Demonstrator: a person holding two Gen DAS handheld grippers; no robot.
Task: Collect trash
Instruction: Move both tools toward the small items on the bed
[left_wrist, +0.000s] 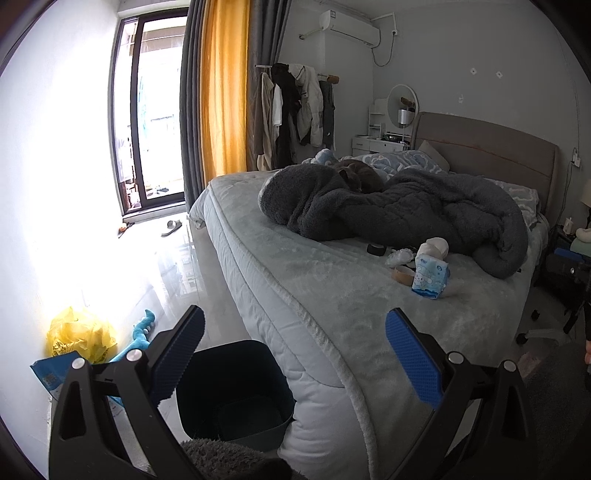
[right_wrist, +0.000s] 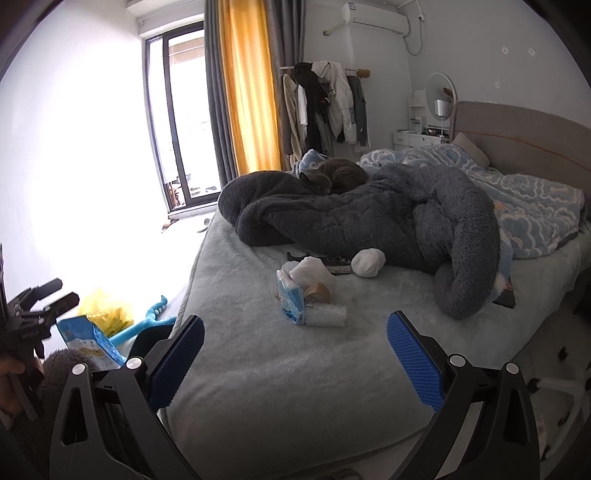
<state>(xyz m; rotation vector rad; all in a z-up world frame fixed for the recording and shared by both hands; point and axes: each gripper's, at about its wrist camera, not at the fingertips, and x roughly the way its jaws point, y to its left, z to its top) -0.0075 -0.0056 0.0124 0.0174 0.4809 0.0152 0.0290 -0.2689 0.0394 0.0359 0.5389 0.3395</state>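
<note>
Left gripper (left_wrist: 293, 354): fingers spread apart, nothing held; hung over the near corner of the bed (left_wrist: 325, 295). Right gripper (right_wrist: 295, 356): fingers likewise apart and empty, over the near bed edge.

Dark bin (left_wrist: 236, 387) seen on the floor at the near left, touching the mattress side; nothing can be made out inside it.

Trash noted farther in on the bed, in one loose cluster: blue tissue pack (right_wrist: 291, 299), crumpled clear wrapper (right_wrist: 327, 315) just beside it, tape roll (right_wrist: 317, 291), wadded white paper (right_wrist: 312, 273), white ball (right_wrist: 367, 261) near the grey blanket (right_wrist: 369, 221).

Far: a cat (right_wrist: 332, 175) is curled on the blanket.

Judged barely begun: nothing appears collected, all bed items left. Yellow bag (left_wrist: 79, 334) on the floor at left is perhaps trash too.
</note>
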